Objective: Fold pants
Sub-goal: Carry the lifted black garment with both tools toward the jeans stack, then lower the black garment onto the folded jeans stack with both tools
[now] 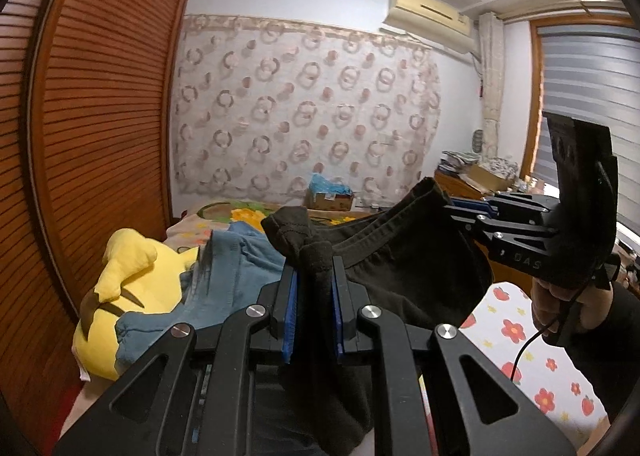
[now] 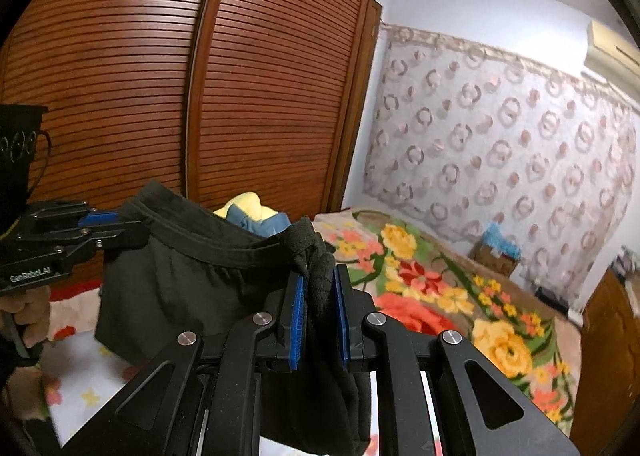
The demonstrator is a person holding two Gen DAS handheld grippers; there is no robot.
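- Bedroom: louvred wardrobe [image 2: 160, 76], bed [image 2: 440, 288] under floral blanket.
- Pants [image 1: 400, 268], black, held in air above bed; waistband runs left to right between both grippers, legs hanging below.
- Left gripper [image 1: 314, 296]: fingers pinching one waistband end.
- Right gripper [image 2: 320, 304]: fingers pinching other end.
- Judgement: the ends are well apart; the fold turns on bringing them together.

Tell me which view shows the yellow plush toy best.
The left wrist view: the yellow plush toy lies mostly uncovered beside the blue garment. In the right wrist view, only its top peeks above the black fabric pants.
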